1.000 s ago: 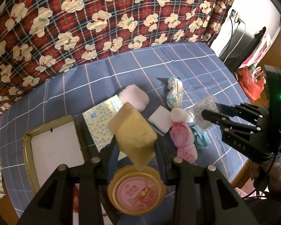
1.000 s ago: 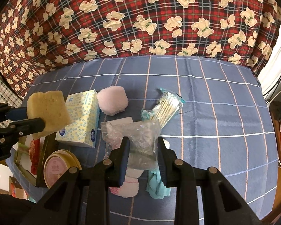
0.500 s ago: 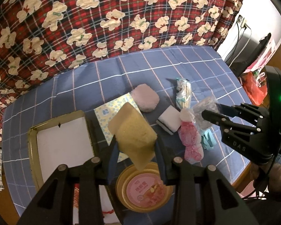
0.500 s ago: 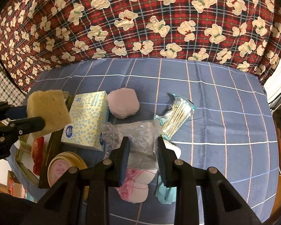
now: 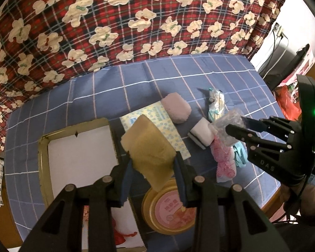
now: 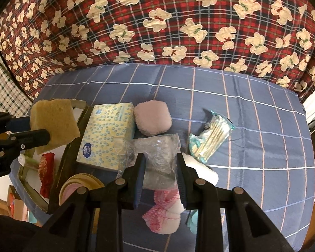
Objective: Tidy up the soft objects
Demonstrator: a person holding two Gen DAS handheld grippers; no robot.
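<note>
My left gripper is shut on a yellow sponge and holds it above the blue checked table, beside the gold tray; the sponge also shows in the right wrist view. My right gripper is shut on a clear plastic bag with something grey inside, held above the pile; it also shows in the left wrist view. On the table lie a yellow tissue pack, a pink puff, a pack of cotton swabs, a pink mesh item and a white sponge.
A round gold tin with a pink label sits by the front edge next to the tray. A teal item lies under the right gripper. A red teddy-bear cloth hangs behind the table. A monitor and cables stand at far right.
My left gripper has moved left and back with the sponge, so more of the gold tray shows. My right gripper has shifted slightly, still holding the bag.
</note>
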